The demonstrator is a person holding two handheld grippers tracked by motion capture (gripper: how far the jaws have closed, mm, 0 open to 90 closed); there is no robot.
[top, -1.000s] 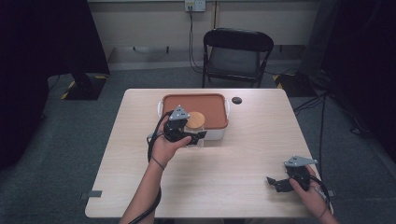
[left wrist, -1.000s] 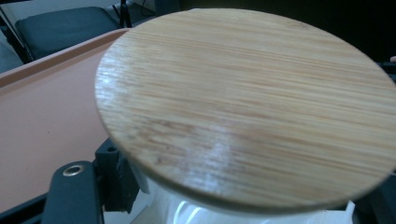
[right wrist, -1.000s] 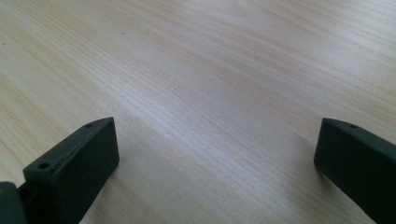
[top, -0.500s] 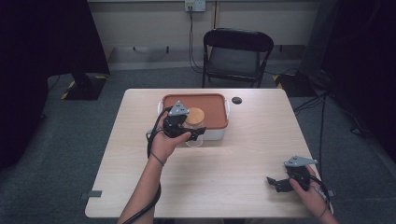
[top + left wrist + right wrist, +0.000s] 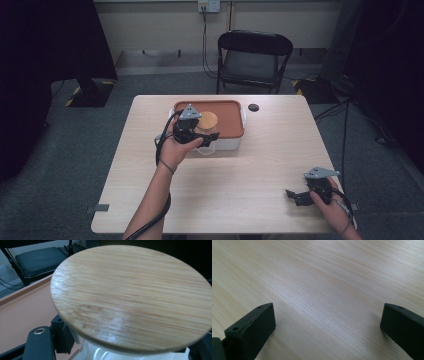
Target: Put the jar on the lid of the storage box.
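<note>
A jar with a round bamboo lid is held in front of a white box with an orange lid. My left gripper is shut on the jar's pale body just under the lid, with one jaw on each side of it in the left gripper view. The orange lid lies behind and beneath the jar. My right gripper rests low over the bare wooden table near the front right corner, jaws wide apart and holding nothing.
A small black round object lies on the table to the right of the box. A black folding chair stands behind the far edge. Cables trail from both grippers.
My left gripper has carried the jar a little farther back and up, toward the orange lid. The right gripper has stayed where it was.
</note>
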